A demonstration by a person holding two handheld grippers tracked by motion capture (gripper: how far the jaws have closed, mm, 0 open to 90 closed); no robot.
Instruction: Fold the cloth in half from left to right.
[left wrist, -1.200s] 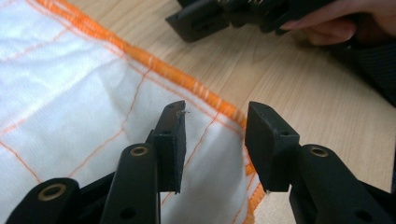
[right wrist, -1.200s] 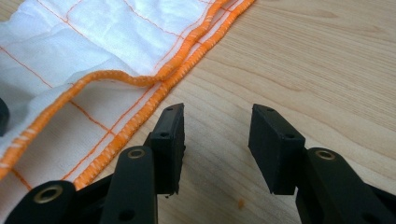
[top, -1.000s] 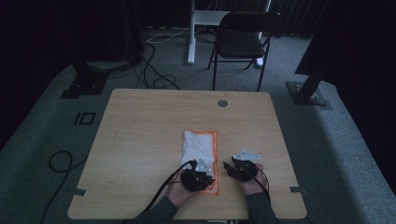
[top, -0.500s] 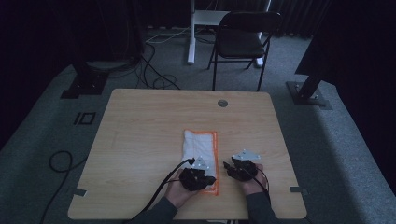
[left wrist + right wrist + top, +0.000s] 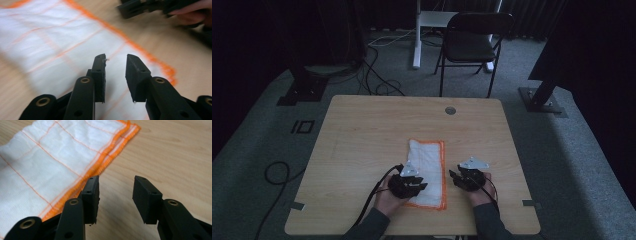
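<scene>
Okay, my left gripper (image 5: 416, 186) has just let its jaws come apart, and in the left gripper view they stand apart above the white cloth (image 5: 428, 170) with nothing pinched between them, so I read that as the cloth let go on this side. Compared with a moment ago the left gripper has slid off the cloth toward its left edge, while the right gripper (image 5: 454, 177) has kept its place just beside the orange hem. Its jaws are apart too, over bare table (image 5: 175, 152) with the hem touching the left jaw's side. The cloth lies folded lengthwise, flat in the middle of the table near my edge; I'd judge this fold done and the next grab due
</scene>
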